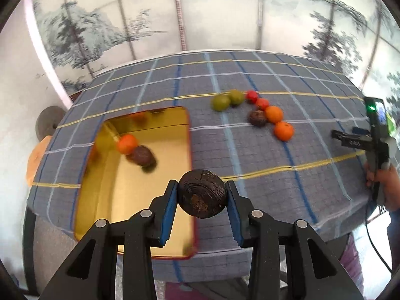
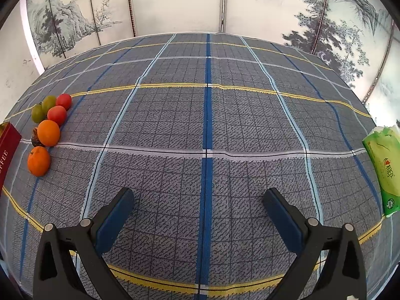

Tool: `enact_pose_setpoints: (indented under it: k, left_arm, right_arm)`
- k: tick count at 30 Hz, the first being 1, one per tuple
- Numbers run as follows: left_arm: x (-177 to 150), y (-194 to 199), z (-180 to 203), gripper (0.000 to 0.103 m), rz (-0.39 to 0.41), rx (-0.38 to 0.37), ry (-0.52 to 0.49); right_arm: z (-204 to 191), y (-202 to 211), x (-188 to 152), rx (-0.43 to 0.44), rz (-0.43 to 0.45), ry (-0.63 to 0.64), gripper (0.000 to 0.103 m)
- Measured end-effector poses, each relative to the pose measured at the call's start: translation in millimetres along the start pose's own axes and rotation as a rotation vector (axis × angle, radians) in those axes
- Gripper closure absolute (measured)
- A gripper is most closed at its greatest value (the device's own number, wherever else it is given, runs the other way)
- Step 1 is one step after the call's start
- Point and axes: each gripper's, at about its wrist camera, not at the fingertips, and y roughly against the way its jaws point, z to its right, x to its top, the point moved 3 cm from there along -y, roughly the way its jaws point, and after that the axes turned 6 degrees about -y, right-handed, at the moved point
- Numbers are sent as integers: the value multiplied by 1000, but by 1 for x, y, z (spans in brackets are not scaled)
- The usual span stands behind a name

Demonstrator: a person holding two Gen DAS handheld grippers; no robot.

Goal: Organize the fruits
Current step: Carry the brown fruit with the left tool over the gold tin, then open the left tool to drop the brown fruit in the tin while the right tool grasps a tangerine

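My left gripper (image 1: pixel 202 195) is shut on a dark wrinkled passion fruit (image 1: pixel 202 193), held just over the right rim of a gold tin tray (image 1: pixel 140 200). An orange (image 1: pixel 127 144) and another dark fruit (image 1: pixel 142 156) lie inside the tray. On the checked cloth beyond lie two green fruits (image 1: pixel 227 100), two red tomatoes (image 1: pixel 256 100), a dark fruit (image 1: pixel 257 118) and two oranges (image 1: pixel 278 122). In the right wrist view the same cluster sits far left: oranges (image 2: pixel 43 147), tomatoes (image 2: pixel 60 108), green fruits (image 2: pixel 43 108). My right gripper (image 2: pixel 198 201) stands open over bare cloth, holding nothing.
The tray's red outer wall (image 2: pixel 7 150) shows at the left edge of the right wrist view. A green tissue pack (image 2: pixel 383 167) lies at the table's right edge. A person's hand (image 1: pixel 382 177) holds the right gripper. A painted folding screen (image 1: pixel 175 12) stands behind the table.
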Motion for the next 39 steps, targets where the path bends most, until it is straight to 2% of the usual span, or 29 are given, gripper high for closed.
enact_pose_setpoints:
  k: [12,23,31,32,33,35,39]
  left_arm:
    - [-15,-30,-72,64,-9,183,67]
    - [-29,-63,-107,64,-35,199,113]
    - [-33,-78,-116,64,-48,197,129]
    - [-33,-79,-117,64,-46,196,133]
    - [-33,-80,-118,64,-45,197,133]
    - [-33,-84,-119,64,-47,198,126]
    - [-32,-89,-123,64,-51,207,127]
  right_arm:
    - [0,1,-2,-8,3,-7,1]
    - [0,2,-3,-10,6,-11,1]
    - [-1,3,-6,-29,3,-41,1]
    - [-4,5,-7,-17,5,-43,2]
    - [-11,10,-10,9,27,-25,7]
    - [-29,24,-13,60,80,19,8]
    - [-82,53,-20,244,131,125,8]
